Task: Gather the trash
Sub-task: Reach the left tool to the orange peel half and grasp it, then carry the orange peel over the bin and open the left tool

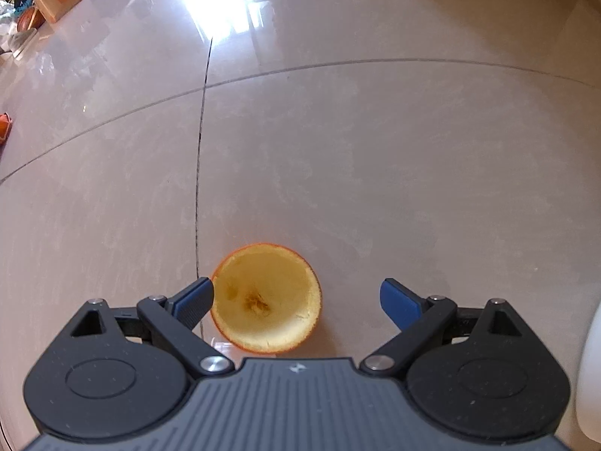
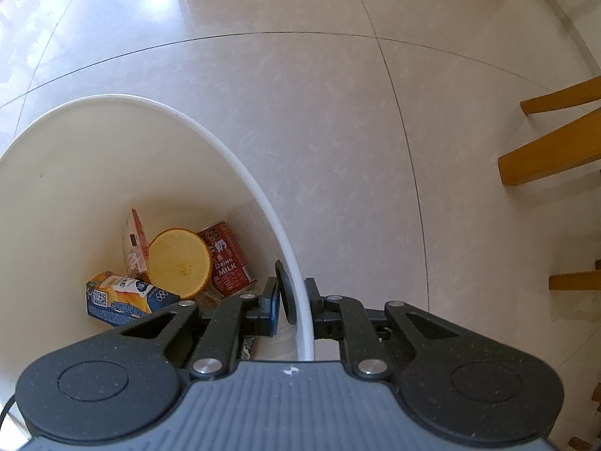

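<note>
Orange peel (image 1: 266,300) between open left tongs (image 1: 296,300), right tongs (image 2: 295,297) clamping bin rim (image 2: 263,195)

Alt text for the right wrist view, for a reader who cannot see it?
The right gripper is shut on the rim of a white bin standing on a tiled floor. Inside lie a hollow orange half, a red milk can and two cartons.

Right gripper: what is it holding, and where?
The right gripper is shut on the rim of the white plastic trash bin, one finger inside, one outside.
</note>
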`<state>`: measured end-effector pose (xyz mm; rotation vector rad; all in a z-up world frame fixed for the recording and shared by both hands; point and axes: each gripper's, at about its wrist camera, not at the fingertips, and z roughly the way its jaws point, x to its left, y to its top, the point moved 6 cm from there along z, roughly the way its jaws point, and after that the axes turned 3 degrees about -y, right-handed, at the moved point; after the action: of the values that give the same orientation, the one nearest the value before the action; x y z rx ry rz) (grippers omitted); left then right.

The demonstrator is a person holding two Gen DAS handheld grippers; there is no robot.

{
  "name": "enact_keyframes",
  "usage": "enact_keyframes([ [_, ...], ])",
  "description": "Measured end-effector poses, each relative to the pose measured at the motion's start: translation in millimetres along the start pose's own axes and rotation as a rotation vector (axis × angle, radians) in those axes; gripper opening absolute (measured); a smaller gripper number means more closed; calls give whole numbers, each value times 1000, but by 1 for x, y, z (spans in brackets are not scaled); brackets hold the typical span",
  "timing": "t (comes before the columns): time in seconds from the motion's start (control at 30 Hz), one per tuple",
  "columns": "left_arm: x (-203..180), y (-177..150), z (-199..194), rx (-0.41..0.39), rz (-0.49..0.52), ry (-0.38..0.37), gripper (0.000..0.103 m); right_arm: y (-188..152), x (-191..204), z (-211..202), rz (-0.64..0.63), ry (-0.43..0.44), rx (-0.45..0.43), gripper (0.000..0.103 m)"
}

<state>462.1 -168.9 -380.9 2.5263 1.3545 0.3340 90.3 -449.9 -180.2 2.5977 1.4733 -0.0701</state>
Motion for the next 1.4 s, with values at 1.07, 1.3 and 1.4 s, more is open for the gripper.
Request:
enact_keyframes([
  [1.07,14,-7,40,11,27,97,77,1,2,0,-2,-13,-2,16],
  [1.3,19,-8,33,12,-23,75,69,1,3,0,-7,-17,-5,17],
  [1.4,18,-9,26,10,-26,71,68,1,3,0,-7,-18,-7,17],
])
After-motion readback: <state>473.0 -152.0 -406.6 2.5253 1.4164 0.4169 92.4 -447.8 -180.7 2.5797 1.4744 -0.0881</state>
